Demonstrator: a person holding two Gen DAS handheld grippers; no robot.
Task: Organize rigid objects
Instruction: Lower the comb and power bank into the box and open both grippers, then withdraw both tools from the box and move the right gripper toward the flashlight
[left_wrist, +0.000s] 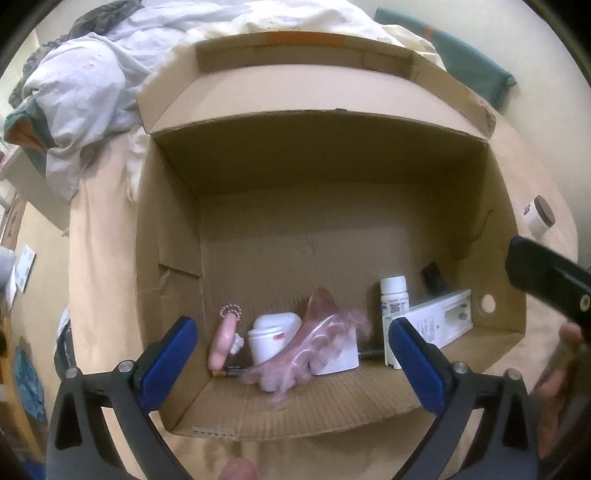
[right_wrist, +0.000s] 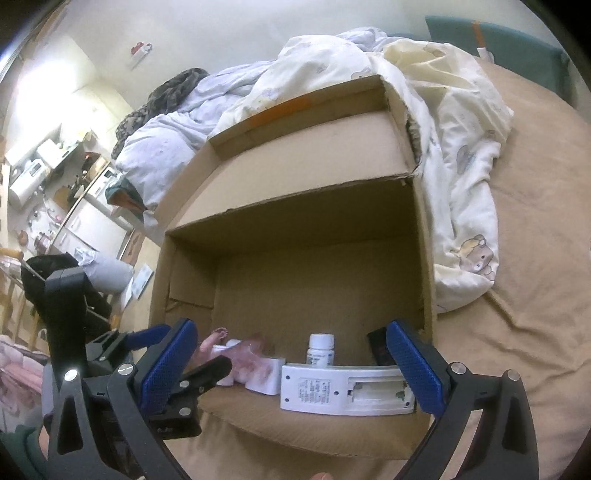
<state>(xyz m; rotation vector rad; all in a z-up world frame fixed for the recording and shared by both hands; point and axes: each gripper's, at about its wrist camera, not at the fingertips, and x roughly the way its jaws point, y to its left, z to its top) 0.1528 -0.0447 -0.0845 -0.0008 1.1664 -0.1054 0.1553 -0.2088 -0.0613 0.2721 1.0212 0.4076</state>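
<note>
An open cardboard box (left_wrist: 317, 122) sits on the bed. Along its near wall lie a pink clip (left_wrist: 223, 343), a white jar (left_wrist: 269, 336), a crinkled pink plastic bag (left_wrist: 314, 350), a white pill bottle (left_wrist: 393, 295), a flat white plastic device (left_wrist: 439, 317) and a small black item (left_wrist: 436, 277). My left gripper (left_wrist: 291, 325) hangs open over these, holding nothing. My right gripper (right_wrist: 291, 328) is open and empty above the box's (right_wrist: 288, 210) near right corner, with the white device (right_wrist: 343, 387), bottle (right_wrist: 320, 349) and black item (right_wrist: 378, 347) below it.
A white jar with a brown lid (left_wrist: 539, 218) lies on the tan sheet right of the box. Rumpled bedding (right_wrist: 461, 155) crowds the box's far and right sides. Shelves and clutter (right_wrist: 55, 192) fill the room to the left. A battery (left_wrist: 229, 371) lies by the clip.
</note>
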